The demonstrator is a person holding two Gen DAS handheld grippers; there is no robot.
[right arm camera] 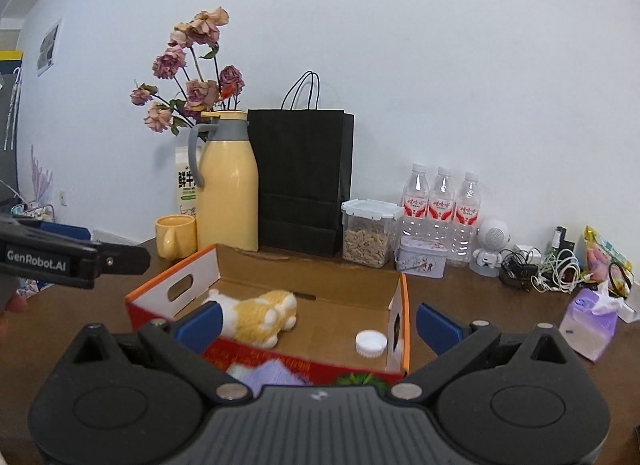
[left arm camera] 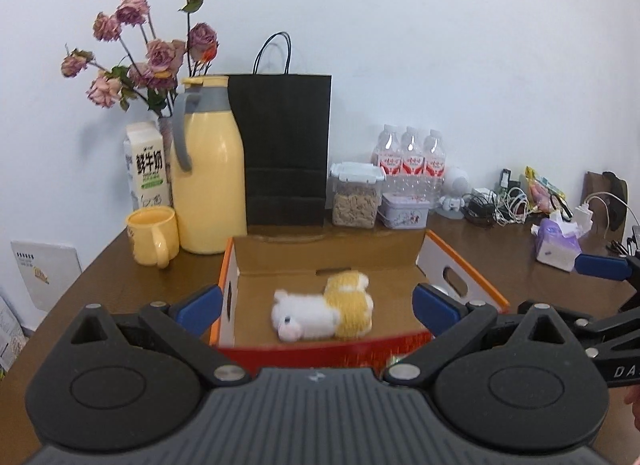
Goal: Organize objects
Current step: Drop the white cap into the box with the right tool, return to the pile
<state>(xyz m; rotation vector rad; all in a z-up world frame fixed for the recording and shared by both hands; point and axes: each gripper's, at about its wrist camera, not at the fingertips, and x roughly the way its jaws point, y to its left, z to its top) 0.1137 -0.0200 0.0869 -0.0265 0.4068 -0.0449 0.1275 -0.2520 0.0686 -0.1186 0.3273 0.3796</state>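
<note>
Where left hand-held gripper shows: "GenRobot.AI".

White-and-yellow plush toy in an orange-edged, red-fronted box; yellow jug, yellow mug, black bag, brown surface.

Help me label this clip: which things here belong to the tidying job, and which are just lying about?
Job: cardboard box, plush toy, white cap, both grippers, jaws open.

Lying about: flask, mug, black bag, water bottles, tissue pack.
</note>
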